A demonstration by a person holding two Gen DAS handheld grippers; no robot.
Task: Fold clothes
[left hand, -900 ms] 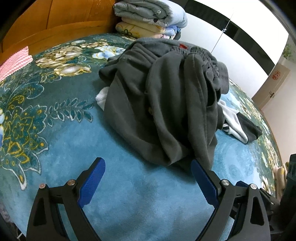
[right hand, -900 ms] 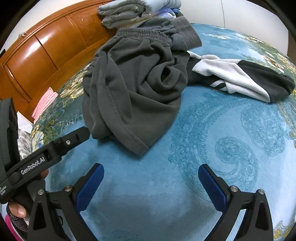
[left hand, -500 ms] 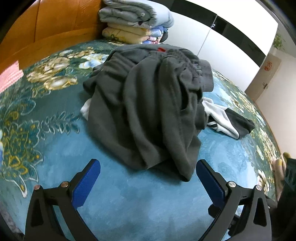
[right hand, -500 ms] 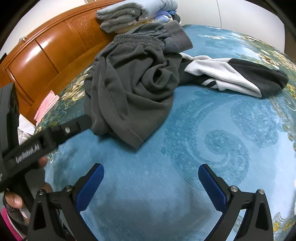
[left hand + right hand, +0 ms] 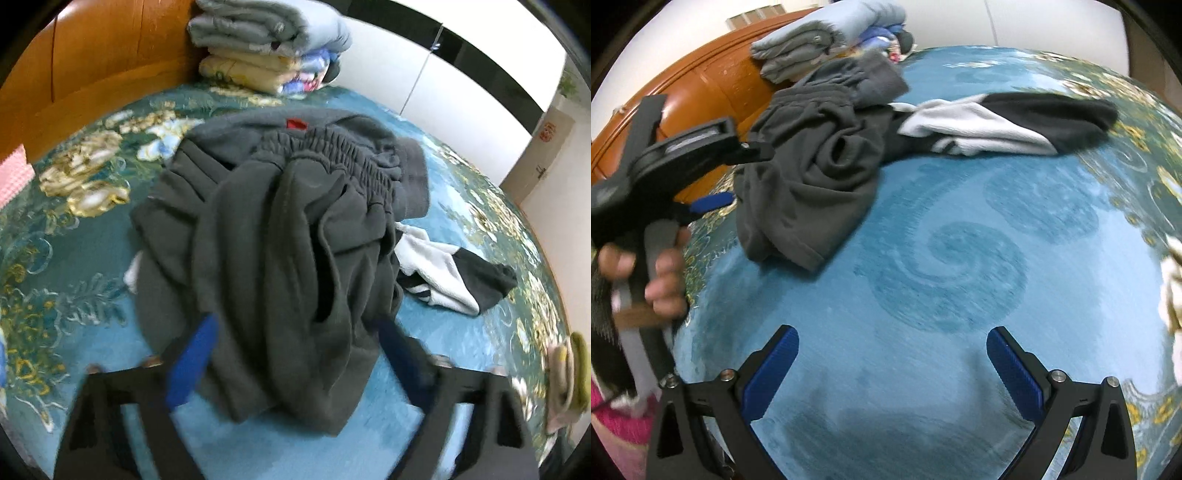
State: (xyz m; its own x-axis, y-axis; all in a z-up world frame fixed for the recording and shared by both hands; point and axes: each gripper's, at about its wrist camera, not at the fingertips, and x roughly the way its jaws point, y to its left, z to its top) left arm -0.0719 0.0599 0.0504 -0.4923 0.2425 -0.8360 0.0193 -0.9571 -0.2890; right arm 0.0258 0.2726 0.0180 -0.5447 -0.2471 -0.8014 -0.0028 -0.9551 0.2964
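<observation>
Teal floral bedspread (image 5: 960, 258) is seen covering the bed, with a wooden headboard (image 5: 92, 66) behind it and white cupboard doors (image 5: 461, 99) along the far wall. A stack of folded bedding (image 5: 266, 48) is placed against the headboard. The dark grey sweatpants (image 5: 288, 258) are shown crumpled in a heap near the middle of the bed, their elastic waistband (image 5: 332, 151) turned toward the bedding. A black-and-white garment (image 5: 454, 277) is partly pinned beneath the heap and extends out to its right. A small pale item (image 5: 565, 373) is visible at the bed's right edge, too blurred to be identified.

The left tool (image 5: 295, 365) is held by a hand (image 5: 661, 273) and is tilted down over the near end of the sweatpants; its blue pads (image 5: 192, 362) are blurred and stand on either side of the cloth, the jaws parted and not pressed on it. The right tool (image 5: 892, 373) is held wide apart above bare bedspread, nothing between its fingers, well apart from the heap. The black-and-white garment is overlapped by the sweatpants.
</observation>
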